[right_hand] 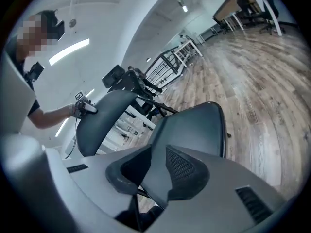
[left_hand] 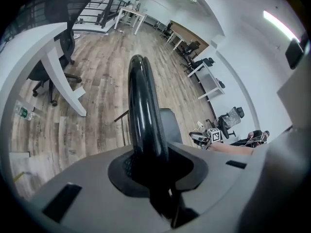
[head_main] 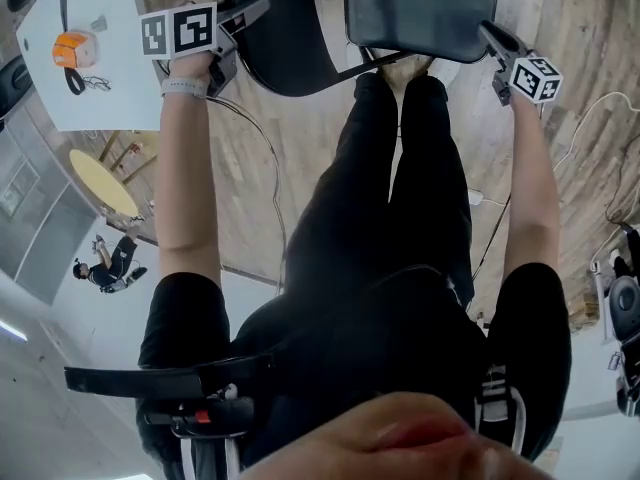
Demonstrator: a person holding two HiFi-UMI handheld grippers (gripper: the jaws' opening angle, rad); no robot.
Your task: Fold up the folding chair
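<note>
The folding chair stands in front of my legs: its black curved backrest point(head_main: 285, 38) on the left, its dark grey seat point(head_main: 420, 8) on the right. My left gripper point(head_main: 250, 23) is shut on the backrest's top edge; in the left gripper view that edge point(left_hand: 141, 106) runs straight out from between the jaws point(left_hand: 153, 171). My right gripper point(head_main: 495, 40) grips the seat's right edge. Seen from the right gripper, the seat slab point(right_hand: 194, 130) sits between the pads point(right_hand: 155, 174), with the backrest point(right_hand: 102, 118) and the left gripper point(right_hand: 85, 108) beyond it.
A white table point(head_main: 100, 88) carrying an orange object point(head_main: 75, 48) stands at the left. A white desk leg point(left_hand: 63, 76) and a black office chair point(left_hand: 53, 72) are on the wooden floor beyond. Cables point(head_main: 270, 178) trail across the floor. Another person point(head_main: 110, 268) stands further off.
</note>
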